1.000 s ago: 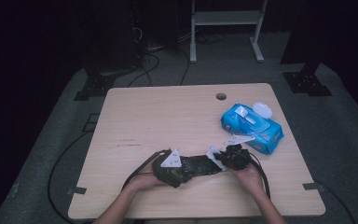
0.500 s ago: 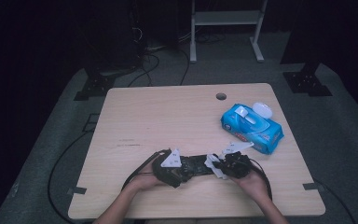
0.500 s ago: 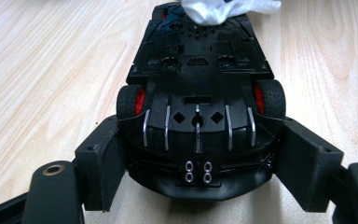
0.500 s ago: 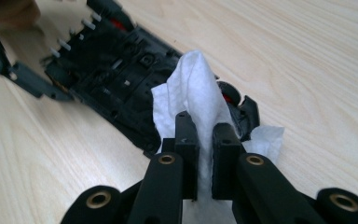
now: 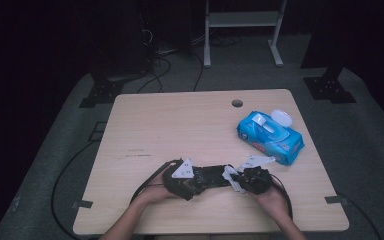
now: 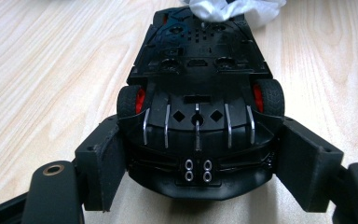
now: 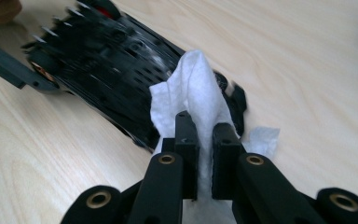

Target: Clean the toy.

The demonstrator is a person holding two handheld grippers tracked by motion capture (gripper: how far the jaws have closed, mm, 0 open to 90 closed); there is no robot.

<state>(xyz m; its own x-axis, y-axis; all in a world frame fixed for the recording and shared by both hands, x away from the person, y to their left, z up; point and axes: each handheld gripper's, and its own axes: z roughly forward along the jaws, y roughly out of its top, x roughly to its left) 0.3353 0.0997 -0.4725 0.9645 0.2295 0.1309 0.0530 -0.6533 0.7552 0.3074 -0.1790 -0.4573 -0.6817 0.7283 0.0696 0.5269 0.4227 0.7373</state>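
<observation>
A: Surface and room, quick.
B: Light wooden table (image 5: 180, 125), round cable hole (image 5: 237, 103) near the far edge. Dark room, grey floor, cables behind, white frame legs (image 5: 240, 30) at the back.

A: Anything else on the table?
B: Blue wet-wipe pack (image 5: 270, 137) at the right, white lid flipped open. Well apart from the left hand, near the right one.

A: The thing being worked on?
B: Black toy car (image 6: 200, 107), flipped belly up. Flat black underside with vent holes, silver diffuser fins and four small tailpipes at the rear, red hubs inside black tyres. It lies at the near middle of the table, between the two grippers.

A: Left gripper?
B: Left gripper (image 5: 182, 176) has its jaws spread wide around the car's rear end, pads pressed against both flanks just behind the rear wheels. It holds the car.

A: Right gripper?
B: Right gripper (image 7: 205, 140) has its jaws pressed nearly together, pinching a white wipe (image 7: 193, 88). The wipe sticks up past the tips and touches the car's front end.

A: Hands?
B: Bare forearms come in from the near edge, one hand on each gripper.
</observation>
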